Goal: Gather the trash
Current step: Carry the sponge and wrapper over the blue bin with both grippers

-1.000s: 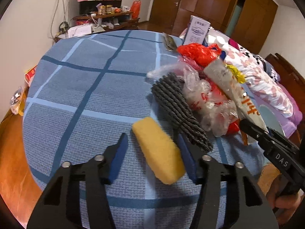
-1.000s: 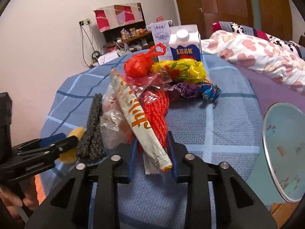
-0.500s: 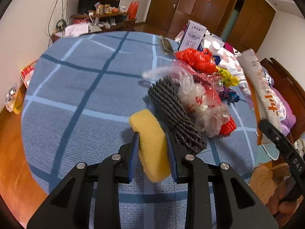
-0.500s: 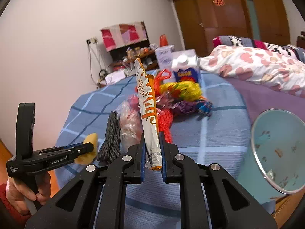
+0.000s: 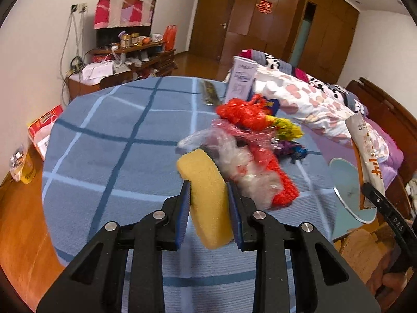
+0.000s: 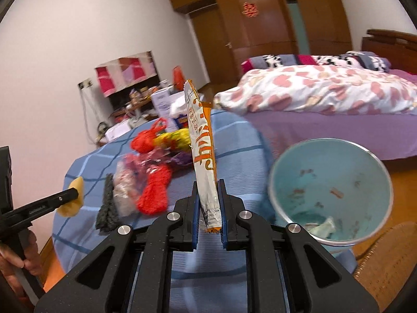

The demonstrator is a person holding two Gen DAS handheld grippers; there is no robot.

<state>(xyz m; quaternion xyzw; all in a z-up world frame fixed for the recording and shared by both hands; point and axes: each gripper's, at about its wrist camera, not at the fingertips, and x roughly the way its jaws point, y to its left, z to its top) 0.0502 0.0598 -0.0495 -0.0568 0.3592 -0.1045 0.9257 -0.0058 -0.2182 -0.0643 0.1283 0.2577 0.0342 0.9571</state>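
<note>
Left gripper (image 5: pixel 208 203) pinching spongy yellow block (image 5: pixel 206 198) | right gripper (image 6: pixel 208 203) pinching crinkly foil wrapper (image 6: pixel 202 151)

We carry two matching tools. The left gripper (image 5: pixel 208 200) at the bottom of its frame has matte black triangular arms, silver round screw heads and blue pads (image 5: pixel 184 208). The right gripper (image 6: pixel 208 206) looks alike; seen at the other frame's right edge, it bears white "DAS" lettering on black.
</note>
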